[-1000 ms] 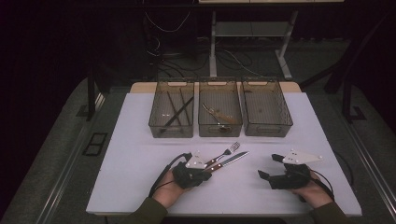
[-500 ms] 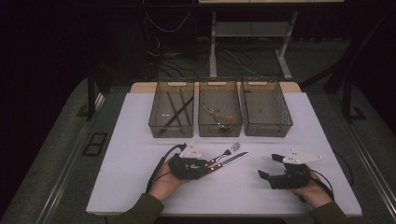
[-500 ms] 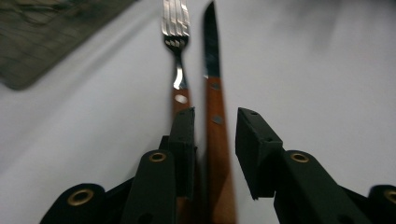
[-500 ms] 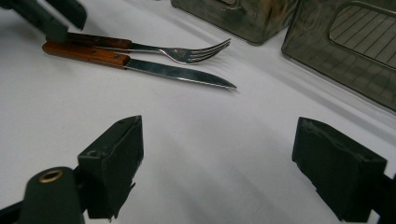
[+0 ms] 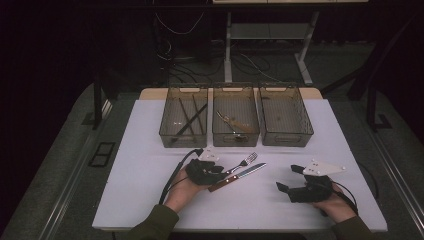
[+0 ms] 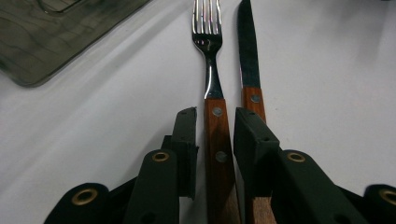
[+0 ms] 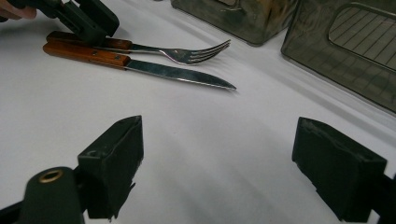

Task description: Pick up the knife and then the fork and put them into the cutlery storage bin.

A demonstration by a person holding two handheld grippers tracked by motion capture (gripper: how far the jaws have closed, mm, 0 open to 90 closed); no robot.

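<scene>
White tabletop [image 5: 150,165] carries three bins [image 5: 235,122] at its far side; fork [image 5: 242,163] and knife [image 5: 240,176] lie mid-table. In the left gripper view, the left gripper [image 6: 215,133], just closing, straddles the fork's wooden handle with slim gaps. In the right gripper view, the right gripper [image 7: 217,163] gapes wide over bare surface.

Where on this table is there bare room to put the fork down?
Free: the white table left of the left gripper, and the stretch between the knife and the right gripper. Crowded: around the fork and along the three bins.
</scene>
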